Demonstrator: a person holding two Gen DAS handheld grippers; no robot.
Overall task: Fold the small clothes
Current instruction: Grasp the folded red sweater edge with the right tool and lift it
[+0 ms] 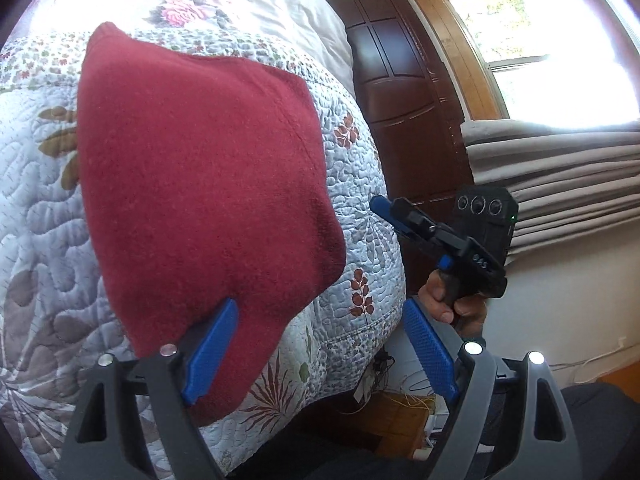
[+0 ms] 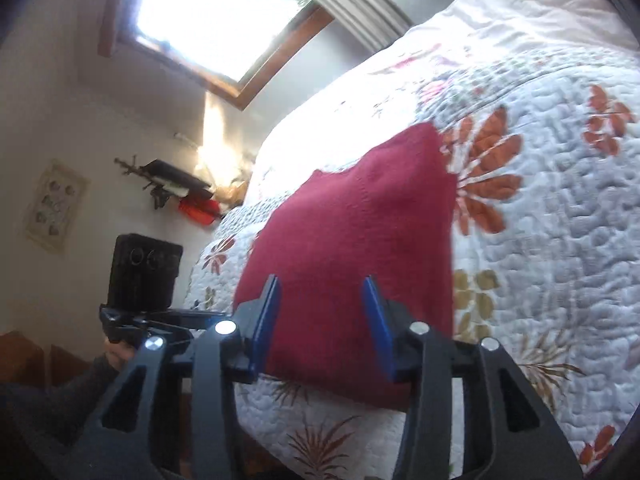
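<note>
- A folded dark-red knit garment [image 1: 200, 184] lies flat on a white quilted bedspread printed with rust and olive leaves [image 1: 360, 184], near the bed's edge closest to the person.
- The left gripper [image 1: 320, 344], black-framed with blue finger pads, hangs with its jaws wide apart at that near edge of the red garment; one blue pad [image 1: 208, 352] overlaps the cloth's corner, the other [image 1: 428, 348] sits off the bed altogether. Nothing is clamped.
- The right gripper [image 2: 324, 320] hovers over the near end of the same garment [image 2: 352, 264], fingers parted, both blue pads seen against the red knit and gripping nothing; whether they touch the cloth cannot be told.
- In the left wrist view, a hand [image 1: 444, 296] holds the right gripper [image 1: 384, 208] just off the bed's side, beside the garment.
- Beyond the garment, a dark brown panelled wooden headboard [image 1: 400, 92] stands at the bed's end, with a bright wood-framed window [image 1: 540, 40] and grey folded blinds [image 1: 560, 184] next to it.
- Below the bed's edge, tangled cables [image 1: 400, 396] lie on the wooden floor.
- A black wall shelf holding something red [image 2: 180, 192] hangs past the bed.
</note>
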